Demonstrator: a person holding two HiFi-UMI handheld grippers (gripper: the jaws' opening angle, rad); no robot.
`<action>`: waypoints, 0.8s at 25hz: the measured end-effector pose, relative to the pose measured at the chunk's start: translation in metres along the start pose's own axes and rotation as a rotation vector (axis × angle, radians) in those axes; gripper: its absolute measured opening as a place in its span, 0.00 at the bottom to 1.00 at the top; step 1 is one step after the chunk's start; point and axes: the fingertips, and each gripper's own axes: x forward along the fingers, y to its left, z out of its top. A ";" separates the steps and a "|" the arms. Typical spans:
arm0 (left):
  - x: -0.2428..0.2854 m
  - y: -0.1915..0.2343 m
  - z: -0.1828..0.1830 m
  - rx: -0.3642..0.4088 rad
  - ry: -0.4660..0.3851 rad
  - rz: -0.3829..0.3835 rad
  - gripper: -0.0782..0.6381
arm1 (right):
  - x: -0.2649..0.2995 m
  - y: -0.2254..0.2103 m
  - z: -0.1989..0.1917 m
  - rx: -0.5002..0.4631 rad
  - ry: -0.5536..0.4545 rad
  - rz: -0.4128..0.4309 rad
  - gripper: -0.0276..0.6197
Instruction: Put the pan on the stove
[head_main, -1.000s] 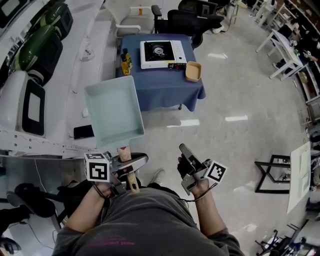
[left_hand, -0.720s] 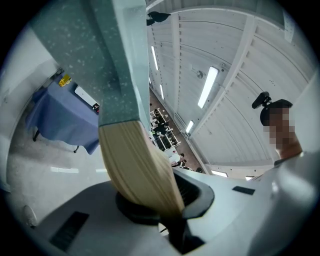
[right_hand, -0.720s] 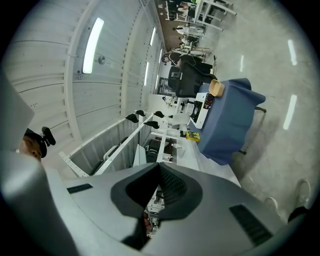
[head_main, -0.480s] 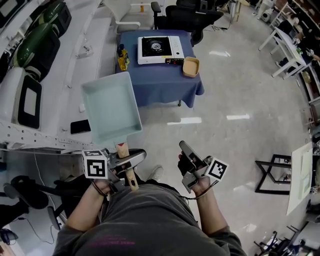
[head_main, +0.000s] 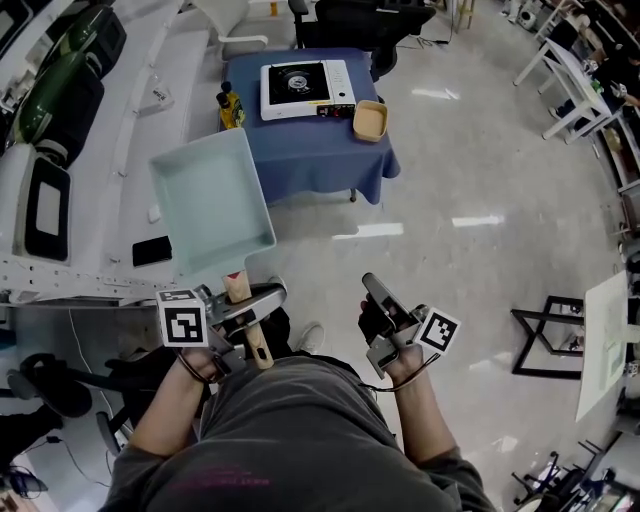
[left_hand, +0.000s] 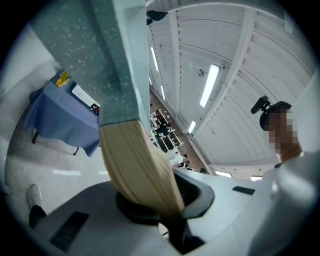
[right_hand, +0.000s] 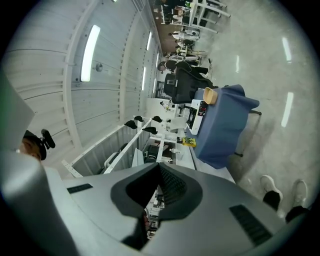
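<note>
A square pale-green pan (head_main: 210, 205) with a wooden handle (head_main: 240, 289) is held out level in front of me. My left gripper (head_main: 250, 303) is shut on that handle (left_hand: 137, 165), and the pan's underside (left_hand: 95, 55) fills the upper left of the left gripper view. The white portable stove (head_main: 307, 88) stands on a blue-clothed table (head_main: 300, 155) some way ahead across the floor. It also shows small as the stove (left_hand: 85, 97) past the pan, and as the stove (right_hand: 196, 114) in the right gripper view. My right gripper (head_main: 373, 287) is shut and holds nothing.
A tan bowl (head_main: 369, 120) and a yellow bottle (head_main: 230, 108) stand on the table beside the stove. A white bench (head_main: 110, 170) with a phone (head_main: 151, 251) runs along the left. Black office chairs (head_main: 345, 15) stand behind the table. A black stand (head_main: 550, 340) is at the right.
Both grippers have moved forward a little with the pan still gripped. The table and stove have shifted up and left in the head view.
</note>
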 end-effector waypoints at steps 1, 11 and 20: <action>0.003 0.000 0.001 0.004 0.004 -0.002 0.18 | -0.002 -0.001 0.003 0.003 -0.009 0.000 0.05; 0.028 0.005 0.021 0.024 0.024 -0.040 0.18 | -0.008 -0.007 0.031 -0.002 -0.069 -0.009 0.05; 0.047 0.033 0.058 0.016 0.039 -0.050 0.18 | 0.028 -0.022 0.058 -0.003 -0.063 -0.029 0.05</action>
